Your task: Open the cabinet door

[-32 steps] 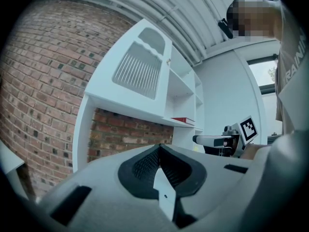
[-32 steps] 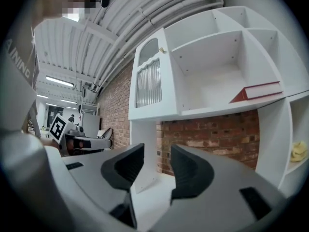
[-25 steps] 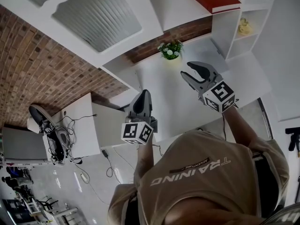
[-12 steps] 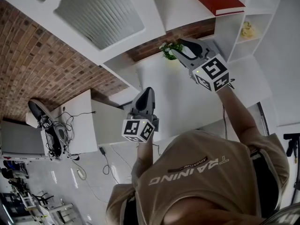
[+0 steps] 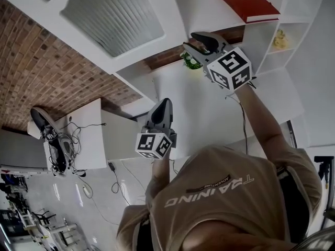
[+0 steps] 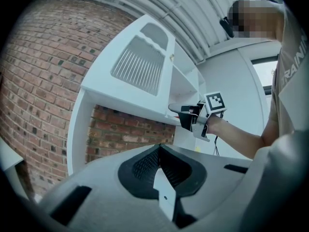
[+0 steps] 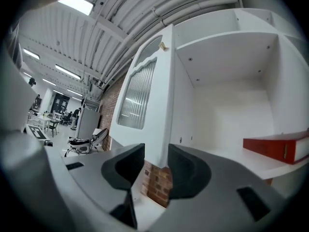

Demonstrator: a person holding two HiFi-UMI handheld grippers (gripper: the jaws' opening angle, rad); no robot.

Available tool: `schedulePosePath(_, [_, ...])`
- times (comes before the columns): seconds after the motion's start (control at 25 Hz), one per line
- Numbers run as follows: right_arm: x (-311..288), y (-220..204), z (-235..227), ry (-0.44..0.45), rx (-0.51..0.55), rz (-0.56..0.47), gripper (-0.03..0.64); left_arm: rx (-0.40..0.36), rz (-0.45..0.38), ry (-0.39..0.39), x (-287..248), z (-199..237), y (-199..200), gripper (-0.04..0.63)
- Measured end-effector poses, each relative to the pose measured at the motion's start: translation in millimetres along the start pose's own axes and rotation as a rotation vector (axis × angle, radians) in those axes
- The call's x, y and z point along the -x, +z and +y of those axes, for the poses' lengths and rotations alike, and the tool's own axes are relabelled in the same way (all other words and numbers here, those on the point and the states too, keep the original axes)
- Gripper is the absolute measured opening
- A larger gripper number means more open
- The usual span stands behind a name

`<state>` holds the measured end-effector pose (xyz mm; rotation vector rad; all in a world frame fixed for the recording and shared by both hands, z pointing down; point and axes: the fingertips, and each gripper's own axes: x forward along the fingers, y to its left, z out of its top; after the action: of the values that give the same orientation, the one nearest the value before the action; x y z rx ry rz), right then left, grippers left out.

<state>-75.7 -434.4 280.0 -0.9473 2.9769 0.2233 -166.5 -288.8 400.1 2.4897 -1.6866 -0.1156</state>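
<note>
Head view: right claw [image 5: 189,41] rose to cabinet door [image 5: 112,17].

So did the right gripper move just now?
Yes. The right gripper went up the head view, from below the potted plant to above it. Its fingers now straddle the edge of the cabinet door.

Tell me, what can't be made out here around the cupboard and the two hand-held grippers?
- Plant: head view, mostly behind the right hand-held gripper.
- Red book: head view, cover print too small to read; right gripper view, cut off by the right edge.
- Yellow thing: head view, too small to identify.
- Cabinet door: right gripper view, its edge sits between the open jaws; contact unclear.
</note>
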Motion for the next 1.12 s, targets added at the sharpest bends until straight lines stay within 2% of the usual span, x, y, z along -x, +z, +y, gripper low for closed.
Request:
schedulePosePath(0.36, [-21.6,-10.0,-4.8,0.035,-0.006,0.011,0.143,0.008,-0.027,0.021,-10.4,9.0,-1.4,0.008])
schedulePosePath(0.6, [-23.1,-11.2,-7.8,0.043,-0.043,0.015,0.143,0.038,-0.037,0.050,-12.9,22.1,-6.7,0.008])
schedulePosePath(0.72, [-24.0,-8.5,-6.9,0.054,-0.062,0.046,0.143,0.052,-0.036,0.043,-14.9,21.4,-7.5,0.008])
schedulePosePath(0.88, [-22.3,-8.1,-3.2,0.046,-0.022,0.052,0.140,0.055,-0.026,0.025,-17.4,14.3,-11.7,0.008])
schedulePosePath(1.12, [-10.9,-8.3,2.4,0.103,-0.072,0.042,0.110,0.062,-0.018,0.034,-14.6,13.8,-18.8,0.008])
